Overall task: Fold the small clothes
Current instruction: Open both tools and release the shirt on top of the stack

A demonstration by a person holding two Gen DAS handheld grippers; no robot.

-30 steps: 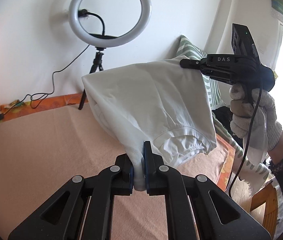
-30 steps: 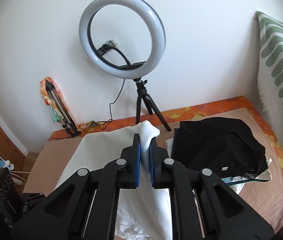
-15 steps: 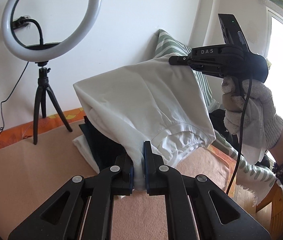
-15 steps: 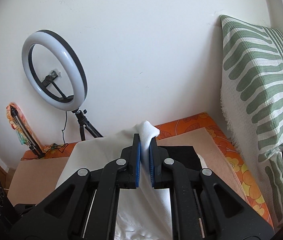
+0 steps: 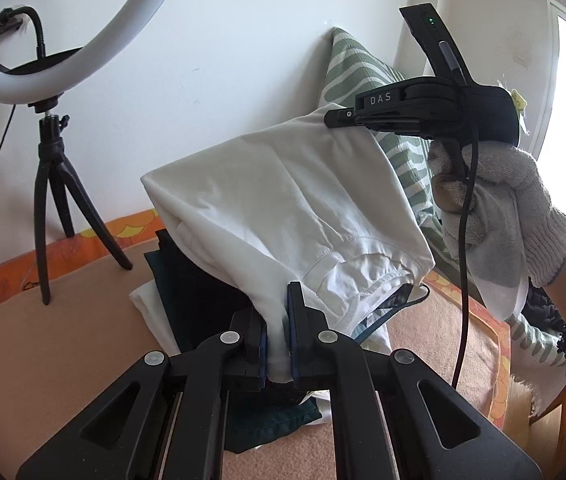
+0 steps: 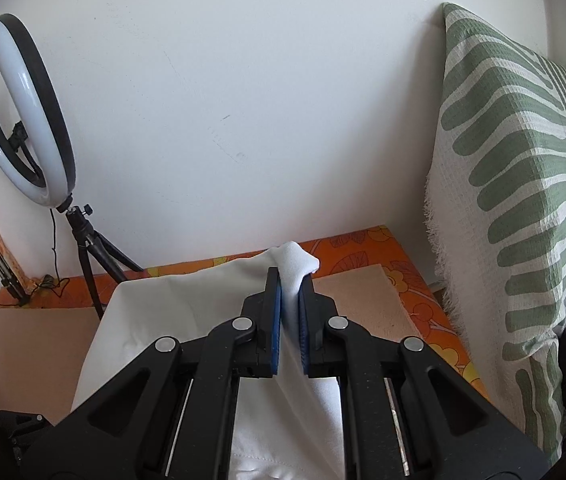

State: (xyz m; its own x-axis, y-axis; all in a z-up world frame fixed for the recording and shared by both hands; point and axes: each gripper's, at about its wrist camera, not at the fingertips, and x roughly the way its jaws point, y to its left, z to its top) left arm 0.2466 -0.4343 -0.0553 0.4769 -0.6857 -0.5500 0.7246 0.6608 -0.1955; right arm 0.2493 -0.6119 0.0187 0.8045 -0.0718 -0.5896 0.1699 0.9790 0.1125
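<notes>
A folded white garment (image 5: pixel 283 208) hangs in the air between both grippers. My left gripper (image 5: pixel 277 320) is shut on its lower corner near the elastic waistband. My right gripper (image 5: pixel 339 118), held by a gloved hand, is shut on the upper corner. In the right wrist view the right gripper (image 6: pixel 291 284) pinches a white fold (image 6: pixel 295 264), and the cloth (image 6: pixel 171 320) spreads down to the left. A stack of folded dark and white clothes (image 5: pixel 191 292) lies on the tan surface just below the held garment.
A ring light on a black tripod (image 5: pixel 55 184) stands at the back left by the wall; it also shows in the right wrist view (image 6: pixel 23 120). A green-striped pillow (image 6: pixel 515 184) leans at the right. The tan cover (image 5: pixel 43 360) has an orange floral border (image 6: pixel 367 248).
Both grippers have carried the white garment to the right, from the open tan area to above the stack of folded clothes. The ring light has slid left in both views.
</notes>
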